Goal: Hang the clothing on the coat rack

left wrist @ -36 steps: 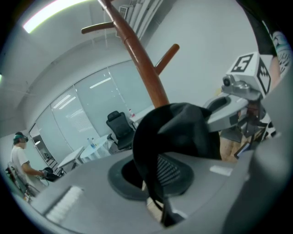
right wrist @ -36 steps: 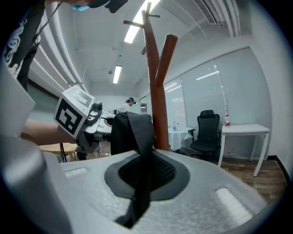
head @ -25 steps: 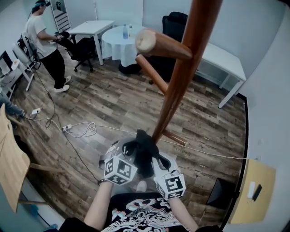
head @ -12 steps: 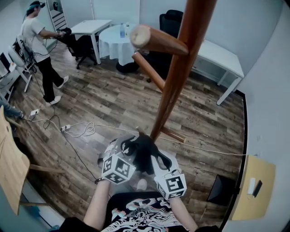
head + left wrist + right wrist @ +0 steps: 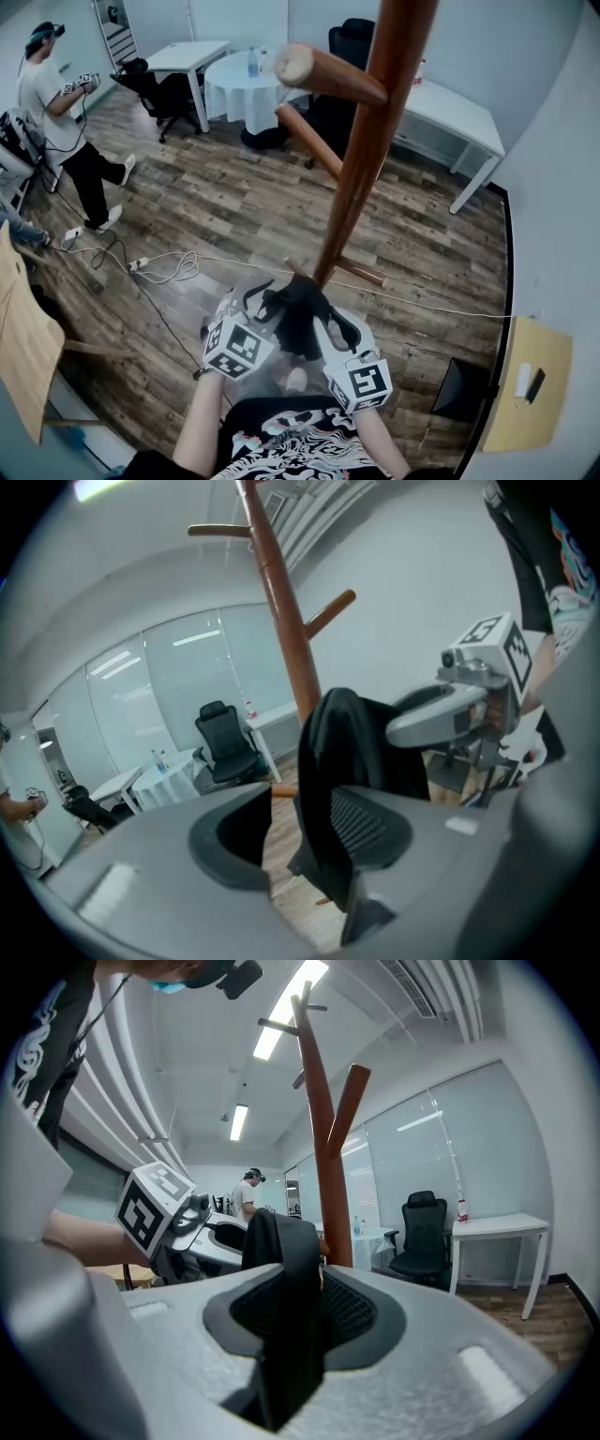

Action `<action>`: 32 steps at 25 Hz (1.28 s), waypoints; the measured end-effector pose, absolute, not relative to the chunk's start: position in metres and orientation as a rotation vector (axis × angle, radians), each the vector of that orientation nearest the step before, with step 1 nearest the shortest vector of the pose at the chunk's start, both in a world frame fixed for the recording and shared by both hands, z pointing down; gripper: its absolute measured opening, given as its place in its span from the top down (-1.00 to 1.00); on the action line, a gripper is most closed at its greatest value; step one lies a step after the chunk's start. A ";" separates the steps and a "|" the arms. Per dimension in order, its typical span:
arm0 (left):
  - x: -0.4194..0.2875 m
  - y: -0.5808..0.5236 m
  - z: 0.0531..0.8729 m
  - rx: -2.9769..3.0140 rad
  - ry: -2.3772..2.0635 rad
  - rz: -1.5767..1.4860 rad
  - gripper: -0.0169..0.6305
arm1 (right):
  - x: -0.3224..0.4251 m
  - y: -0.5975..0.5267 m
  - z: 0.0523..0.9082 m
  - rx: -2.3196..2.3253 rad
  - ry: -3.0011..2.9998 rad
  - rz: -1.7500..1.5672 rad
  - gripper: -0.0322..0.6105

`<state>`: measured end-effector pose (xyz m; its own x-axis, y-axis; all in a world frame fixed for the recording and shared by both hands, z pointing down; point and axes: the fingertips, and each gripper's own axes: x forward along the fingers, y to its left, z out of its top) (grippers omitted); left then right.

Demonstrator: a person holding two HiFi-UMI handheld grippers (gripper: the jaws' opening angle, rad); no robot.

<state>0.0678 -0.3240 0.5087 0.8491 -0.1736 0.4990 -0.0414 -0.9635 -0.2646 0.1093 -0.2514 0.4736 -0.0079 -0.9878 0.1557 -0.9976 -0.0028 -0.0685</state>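
Note:
A black garment (image 5: 298,311) is bunched at the foot of the brown coat rack (image 5: 364,159), over a low peg (image 5: 360,274) whose tip I cannot see. My left gripper (image 5: 257,304) flanks it from the left and my right gripper (image 5: 335,325) from the right. In the left gripper view the cloth (image 5: 328,780) lies against one pad (image 5: 370,822), with floor showing between it and the other pad. In the right gripper view the cloth (image 5: 291,1297) runs down the gap between the right gripper's pads. Both pairs of jaws have just been opening with the cloth between them.
Upper pegs (image 5: 326,75) jut toward me at head height. A person (image 5: 56,122) stands at the back left near a white desk (image 5: 187,54), a round table (image 5: 246,89) and a black chair (image 5: 349,42). Cables (image 5: 169,267) lie across the wooden floor.
Both grippers' jaws have spread around the garment and the marker cubes sit slightly farther apart. The person at the back left has walked further left.

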 end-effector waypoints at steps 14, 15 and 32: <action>0.057 -0.319 0.485 -2.882 0.151 -0.723 0.31 | 0.109 -0.246 0.455 2.187 -2.185 0.115 0.44; 0.056 -0.319 0.484 -2.897 0.146 -0.711 0.31 | 0.109 -0.247 0.455 2.187 -2.185 0.110 0.44; 0.043 -0.320 0.450 -3.036 0.182 -0.374 0.46 | 0.103 -0.247 0.444 2.224 -2.128 0.031 0.47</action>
